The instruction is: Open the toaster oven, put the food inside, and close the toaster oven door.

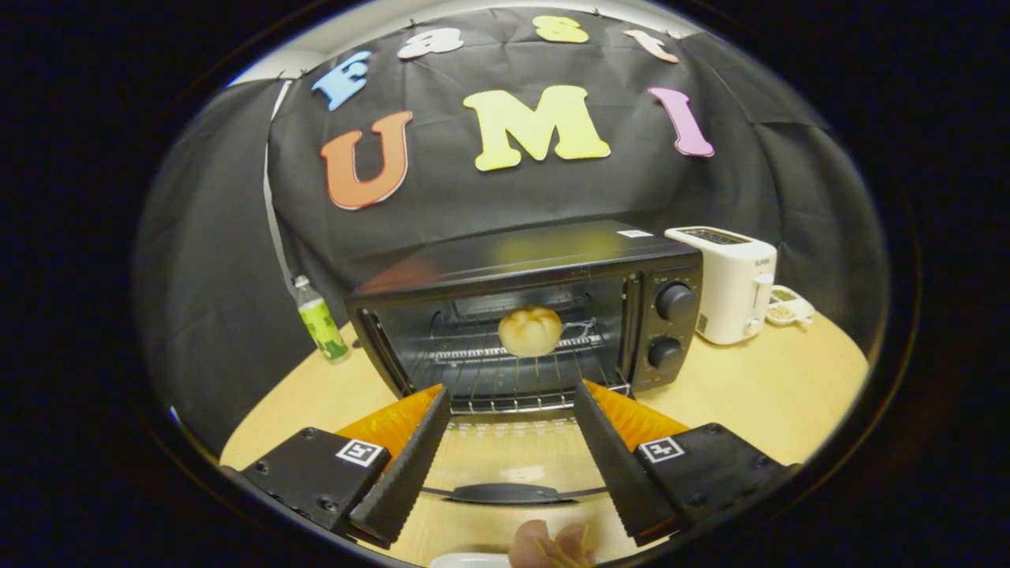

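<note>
Black cloth wall [552,197] hangs behind, creased, curving round both sides. Strip of pale wall or ceiling [410,16] above cloth. Light wooden table [757,386] below, smooth, softly lit. White pop-up toaster [730,284] at back right of table, small white dish [789,306] just beside it. Green-labelled bottle [319,319] at back left, near cloth.

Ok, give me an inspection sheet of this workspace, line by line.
Surface: light wooden table.
Job's things: toaster oven with its door folded down open; bun on the rack inside.
Clutter: white toaster, small dish, green-labelled bottle.
Grippers: gripper open, empty, fingers over the door, short of the bun.
Cables: nothing seen.
Surroundings: black cloth wall; a hand below the door handle.
</note>
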